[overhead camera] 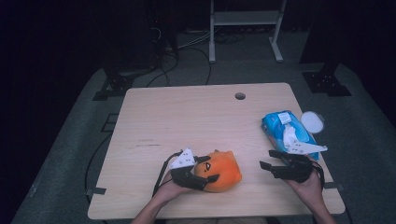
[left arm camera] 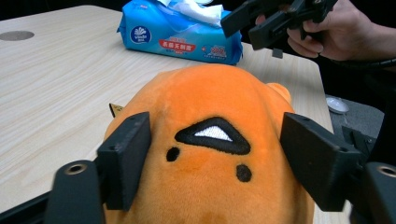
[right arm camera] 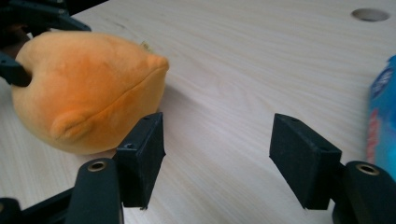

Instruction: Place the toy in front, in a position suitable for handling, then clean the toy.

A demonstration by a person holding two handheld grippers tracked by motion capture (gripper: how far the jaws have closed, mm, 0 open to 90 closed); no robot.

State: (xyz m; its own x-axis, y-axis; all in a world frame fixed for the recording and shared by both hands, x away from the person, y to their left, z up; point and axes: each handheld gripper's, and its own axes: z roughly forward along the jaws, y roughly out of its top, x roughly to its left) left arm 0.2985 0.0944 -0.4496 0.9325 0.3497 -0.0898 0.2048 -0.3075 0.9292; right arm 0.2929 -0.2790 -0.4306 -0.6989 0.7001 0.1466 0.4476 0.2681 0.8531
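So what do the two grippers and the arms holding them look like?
Both grippers are black, each with two flat rectangular jaws. The left gripper carries a grey three-cornered plate on top, and a black cable trails from it toward the table edge. The right gripper is chunky and black too, with a cable looping by the wrist. The forearms are bare, with no sleeves in sight.

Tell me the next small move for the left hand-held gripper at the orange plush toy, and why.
Probably close the left hand-held gripper on the round orange plush toy. Its jaws already straddle the toy's sides, but a slight gap seems to remain at each pad, and the toy rests on the pale wooden table.
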